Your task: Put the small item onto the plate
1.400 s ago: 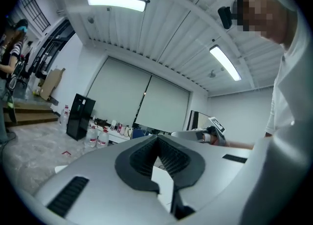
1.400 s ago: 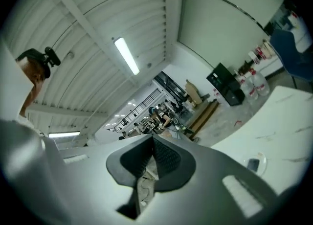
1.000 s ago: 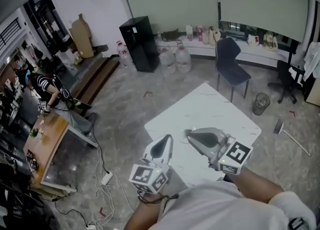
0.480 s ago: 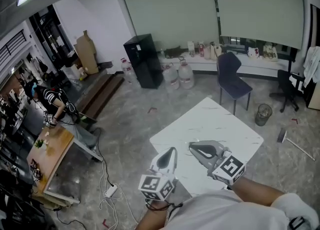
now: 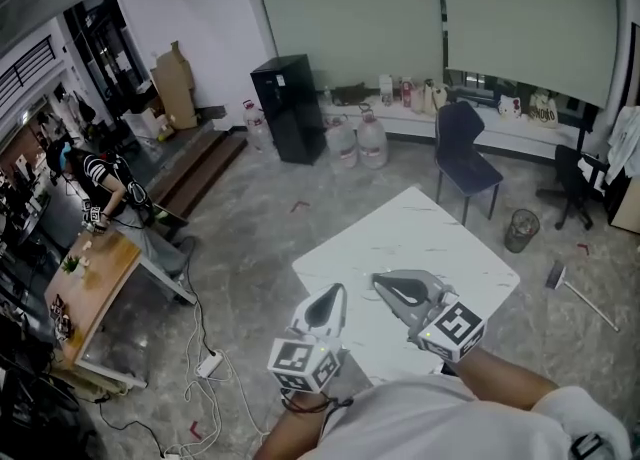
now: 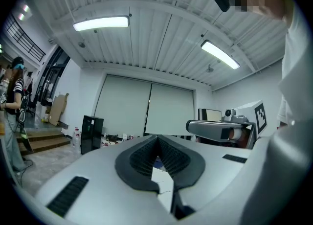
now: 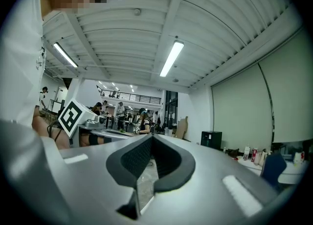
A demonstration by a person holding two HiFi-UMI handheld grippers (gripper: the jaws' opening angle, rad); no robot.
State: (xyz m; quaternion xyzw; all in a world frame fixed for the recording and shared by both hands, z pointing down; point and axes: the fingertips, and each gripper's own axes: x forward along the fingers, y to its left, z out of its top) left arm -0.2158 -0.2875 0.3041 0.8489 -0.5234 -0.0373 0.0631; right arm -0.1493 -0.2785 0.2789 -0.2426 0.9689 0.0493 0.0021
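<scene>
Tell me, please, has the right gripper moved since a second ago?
No: the right gripper keeps its place over the table, between its left and right corners; only the camera shifted.

Grey mottled floor (image 5: 260, 238) fills the frame. A white table (image 5: 430, 238) sits at lower centre, with a dark blue chair (image 5: 462, 153) above it. A black cabinet (image 5: 285, 108) and water jugs (image 5: 372, 143) stand by the far wall under pale roller blinds (image 5: 530, 8). A wooden table (image 5: 85, 288) is at left.

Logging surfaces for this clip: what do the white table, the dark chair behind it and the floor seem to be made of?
White table: smooth matt white top, probably laminate or painted board; no grain shows.
Dark chair: one-piece dark blue shell on thin legs, likely moulded plastic on metal.
Floor: mottled grey with a slight sheen, possibly polished concrete or stone tile.
</scene>
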